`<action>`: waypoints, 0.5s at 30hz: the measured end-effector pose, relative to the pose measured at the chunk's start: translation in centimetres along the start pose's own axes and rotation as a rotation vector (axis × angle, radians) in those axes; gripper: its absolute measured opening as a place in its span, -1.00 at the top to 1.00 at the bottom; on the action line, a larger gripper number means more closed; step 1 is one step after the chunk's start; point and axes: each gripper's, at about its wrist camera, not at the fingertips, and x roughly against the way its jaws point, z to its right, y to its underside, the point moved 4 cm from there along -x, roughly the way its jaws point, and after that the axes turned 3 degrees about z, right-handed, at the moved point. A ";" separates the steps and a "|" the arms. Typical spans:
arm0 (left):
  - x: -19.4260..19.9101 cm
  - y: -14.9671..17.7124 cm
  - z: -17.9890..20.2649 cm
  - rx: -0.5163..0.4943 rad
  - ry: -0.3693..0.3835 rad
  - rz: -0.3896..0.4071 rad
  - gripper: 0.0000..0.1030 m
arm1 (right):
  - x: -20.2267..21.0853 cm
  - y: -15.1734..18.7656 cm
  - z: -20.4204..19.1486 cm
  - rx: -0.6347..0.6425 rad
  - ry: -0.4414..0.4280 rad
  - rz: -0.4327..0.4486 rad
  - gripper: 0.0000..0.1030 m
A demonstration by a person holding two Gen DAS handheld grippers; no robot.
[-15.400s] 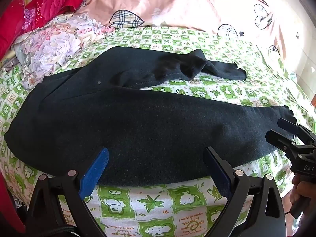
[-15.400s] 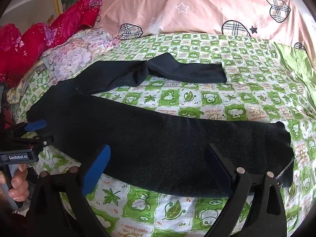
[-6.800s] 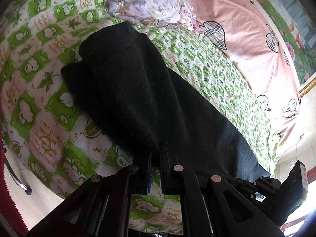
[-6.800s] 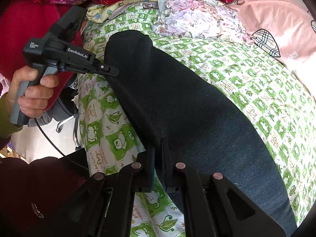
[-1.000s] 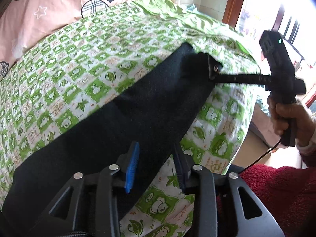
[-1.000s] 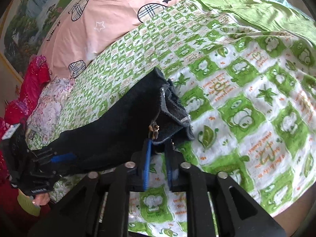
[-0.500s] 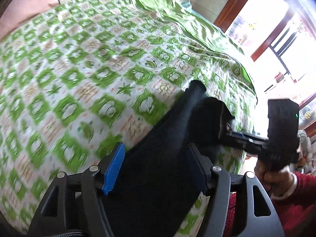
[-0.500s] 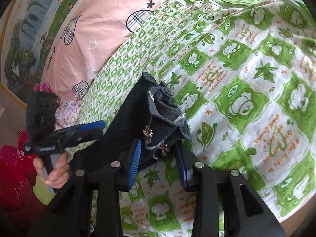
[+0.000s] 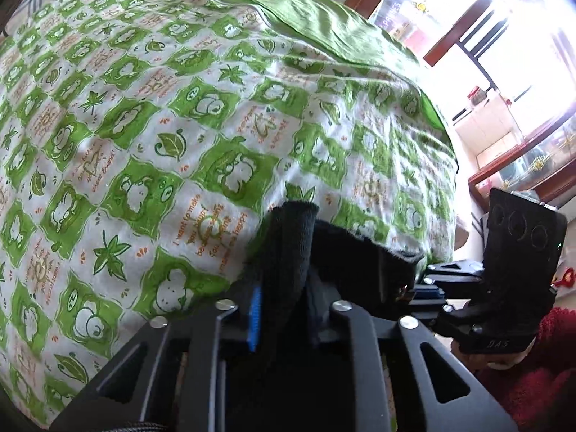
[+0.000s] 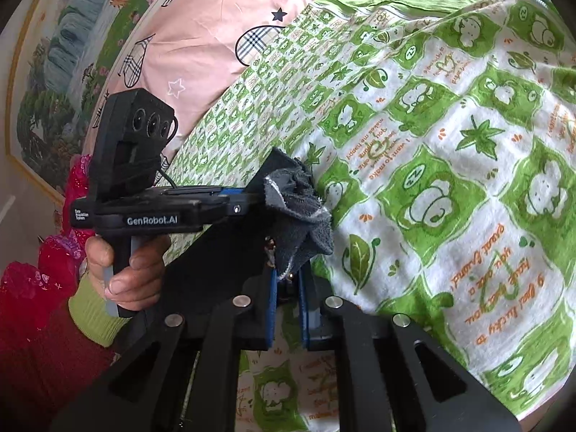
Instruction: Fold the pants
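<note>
The black pants [image 9: 360,252] lie folded lengthwise on the green-and-white sheet [image 9: 144,144], their hem end near the bed's edge. My left gripper [image 9: 284,295] is closing, and a thick fold of the hem is squeezed between its fingers. Just to its right, my right gripper [image 9: 421,289] pinches the other hem corner. In the right wrist view the right gripper [image 10: 289,288] closes tight on the bunched grey hem [image 10: 298,208]. The left gripper [image 10: 252,194] bites the same hem from the left, held by a hand [image 10: 126,262].
A pink heart-print quilt [image 10: 216,18] lies at the far side of the bed. Red clothing [image 10: 21,288] is piled at the left. The bed's edge drops off right of the hem, toward a bright window [image 9: 504,36]. A red sleeve [image 9: 522,378] is at the lower right.
My left gripper slid along the pants leg to the hem end, spread wide, then shut on the hem beside the right gripper. The right gripper's jaws narrowed onto the hem corner.
</note>
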 end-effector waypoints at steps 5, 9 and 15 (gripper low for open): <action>1.9 0.2 0.4 0.009 -0.007 0.067 0.80 | 0.3 -0.5 -1.3 0.027 -0.041 0.005 0.79; 5.6 1.2 1.1 0.013 -0.012 0.142 0.81 | 1.0 -1.1 -3.7 0.074 -0.123 0.018 0.79; 12.2 3.5 1.7 0.045 -0.034 0.268 0.81 | 1.5 -1.4 -8.6 0.143 -0.292 0.007 0.79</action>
